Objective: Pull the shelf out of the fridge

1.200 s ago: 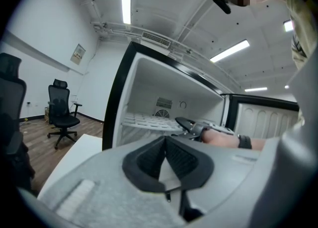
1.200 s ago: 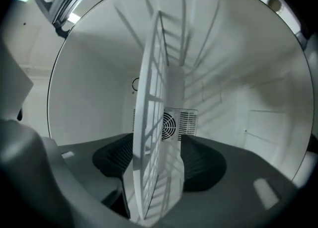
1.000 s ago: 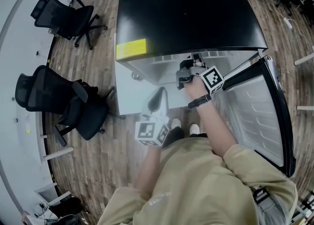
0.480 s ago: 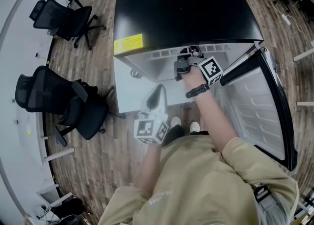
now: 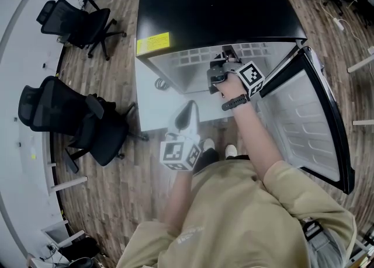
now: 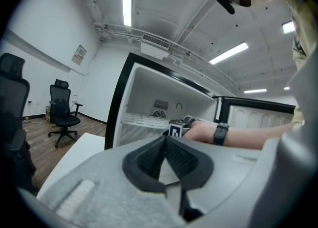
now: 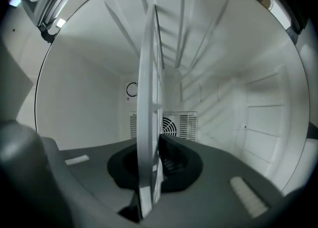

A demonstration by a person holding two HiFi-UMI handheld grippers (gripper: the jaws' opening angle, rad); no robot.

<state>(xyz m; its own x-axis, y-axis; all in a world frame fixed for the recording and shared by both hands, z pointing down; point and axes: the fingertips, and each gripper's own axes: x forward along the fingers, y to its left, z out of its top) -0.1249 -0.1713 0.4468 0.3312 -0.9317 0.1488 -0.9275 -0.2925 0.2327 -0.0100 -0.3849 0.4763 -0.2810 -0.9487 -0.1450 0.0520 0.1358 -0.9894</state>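
Note:
A small fridge (image 5: 216,10) with a black top stands open, its door (image 5: 304,126) swung out to the right. The white grid shelf (image 5: 193,59) lies in the upper compartment. My right gripper (image 5: 224,61) reaches into the opening, and its jaws have just closed on the shelf's front edge. In the right gripper view the shelf (image 7: 149,98) runs edge-on between the pads of the right gripper (image 7: 149,172). My left gripper (image 5: 189,109) hangs lower, in front of the fridge, touching nothing. In its own view the left gripper (image 6: 165,140) is shut and empty, pointing at the shelf (image 6: 141,119).
A white slab (image 5: 158,109) lies on the floor before the fridge's left side. Two black office chairs (image 5: 76,18) (image 5: 70,115) stand to the left on the wood floor. A fan vent (image 7: 176,125) sits in the fridge's back wall. The person's shoes (image 5: 217,150) are near the fridge.
The right gripper has stayed at the shelf's front edge. The left gripper has shifted only slightly. The head view has tilted a little, showing more of the shelf's grid.

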